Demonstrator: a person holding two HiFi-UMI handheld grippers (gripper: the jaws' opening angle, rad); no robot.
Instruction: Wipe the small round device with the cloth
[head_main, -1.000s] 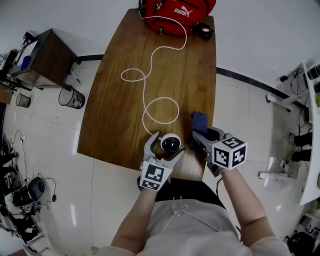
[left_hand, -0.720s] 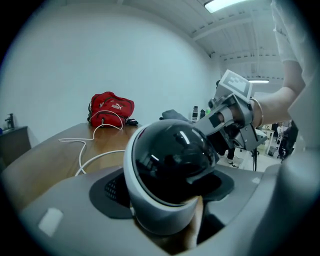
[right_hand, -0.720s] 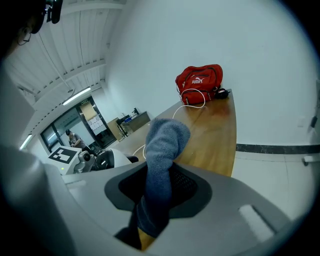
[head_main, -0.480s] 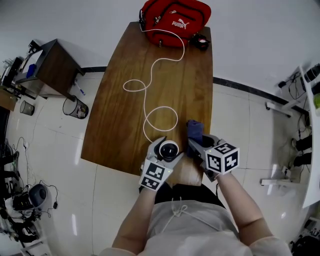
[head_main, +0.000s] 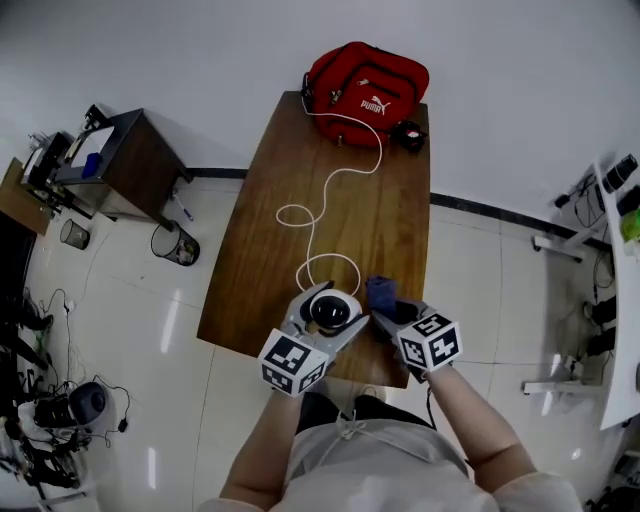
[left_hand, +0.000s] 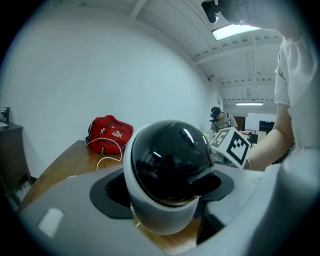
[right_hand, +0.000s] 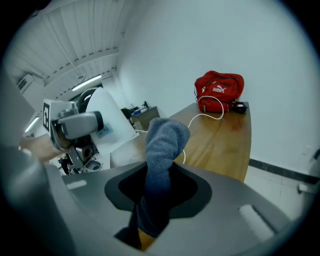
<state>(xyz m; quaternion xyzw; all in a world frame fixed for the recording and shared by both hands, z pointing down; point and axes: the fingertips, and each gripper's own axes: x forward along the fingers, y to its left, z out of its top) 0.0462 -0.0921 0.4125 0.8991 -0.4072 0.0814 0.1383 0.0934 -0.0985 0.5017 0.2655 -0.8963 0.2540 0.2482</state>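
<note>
Wooden table (head_main: 375, 200) on white tile floor (head_main: 120, 300), white wall at the far end. Red bag (head_main: 367, 80) on the far end, white cable (head_main: 335, 190) looping toward the near edge. At the near edge, left gripper (head_main: 328, 313) clamps small round device (head_main: 330, 307). Right gripper (head_main: 388, 312), just right of it, pinches cloth (head_main: 381, 292).

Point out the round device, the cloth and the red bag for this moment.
round device (left_hand: 172, 160): left gripper view, on its black dome.
cloth (right_hand: 164, 145): right gripper view, on its upright blue fold.
red bag (head_main: 368, 82): head view, on its top panel at the table's far end.
</note>
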